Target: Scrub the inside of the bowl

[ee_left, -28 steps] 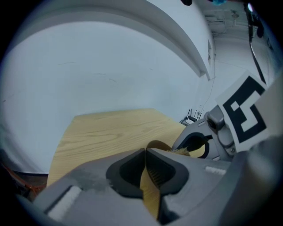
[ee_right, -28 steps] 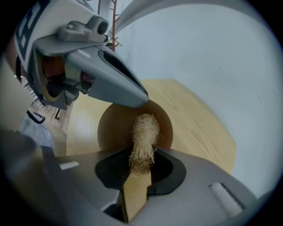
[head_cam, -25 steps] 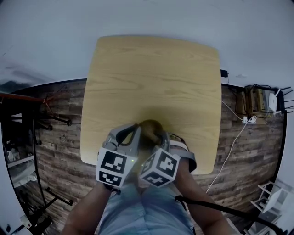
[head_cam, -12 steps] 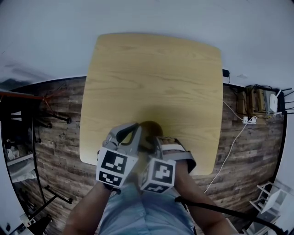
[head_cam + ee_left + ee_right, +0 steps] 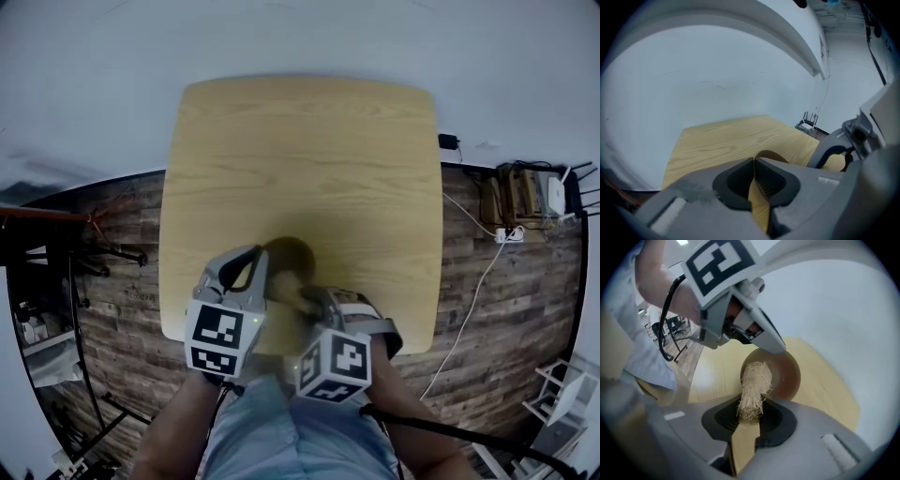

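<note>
Right claw (image 5: 751, 412) pinching my straw-coloured fibre scrubber (image 5: 754, 380), its tip at the mouth of the brown bowl (image 5: 787, 376). My left claw (image 5: 754, 178) is clamped on the bowl rim. Bowl sits lower centre of the head view, on the desk (image 5: 300, 159) near its lower edge.

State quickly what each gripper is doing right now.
Left gripper: shut on the rim of the bowl.
Right gripper: shut on the fibre scrubber.
</note>
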Available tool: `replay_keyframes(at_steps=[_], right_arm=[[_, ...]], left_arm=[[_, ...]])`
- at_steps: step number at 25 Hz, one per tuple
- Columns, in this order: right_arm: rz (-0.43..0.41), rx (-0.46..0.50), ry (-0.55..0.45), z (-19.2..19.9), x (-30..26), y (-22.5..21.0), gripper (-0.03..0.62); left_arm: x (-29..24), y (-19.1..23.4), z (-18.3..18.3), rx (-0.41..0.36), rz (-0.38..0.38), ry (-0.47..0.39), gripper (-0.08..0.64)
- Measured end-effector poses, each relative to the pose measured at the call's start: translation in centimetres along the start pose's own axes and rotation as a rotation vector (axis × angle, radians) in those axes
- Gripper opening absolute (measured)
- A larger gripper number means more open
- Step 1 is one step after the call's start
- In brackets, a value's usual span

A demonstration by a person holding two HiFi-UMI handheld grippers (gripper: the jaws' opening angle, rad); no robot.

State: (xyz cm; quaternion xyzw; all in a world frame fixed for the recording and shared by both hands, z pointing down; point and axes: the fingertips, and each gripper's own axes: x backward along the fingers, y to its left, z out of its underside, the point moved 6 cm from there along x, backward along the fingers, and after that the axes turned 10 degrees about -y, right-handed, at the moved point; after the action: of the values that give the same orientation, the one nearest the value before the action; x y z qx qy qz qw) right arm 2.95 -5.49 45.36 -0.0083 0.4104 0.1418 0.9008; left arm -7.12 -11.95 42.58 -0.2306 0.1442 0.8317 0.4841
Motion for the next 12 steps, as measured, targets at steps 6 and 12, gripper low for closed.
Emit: replay_keyframes(at_steps=[6, 12], right_arm=[[0.200, -0.007, -0.078, 0.6, 1.6, -2.6, 0.075], [0.280, 0.023, -0.072, 2.1, 1.1, -3.8, 0.075]], left_arm=[[-0.3, -2.2, -0.9, -0.088, 0.011, -0.010, 0.032], [-0.4, -2.8, -1.3, -0.112, 0.014, -0.007, 0.032]])
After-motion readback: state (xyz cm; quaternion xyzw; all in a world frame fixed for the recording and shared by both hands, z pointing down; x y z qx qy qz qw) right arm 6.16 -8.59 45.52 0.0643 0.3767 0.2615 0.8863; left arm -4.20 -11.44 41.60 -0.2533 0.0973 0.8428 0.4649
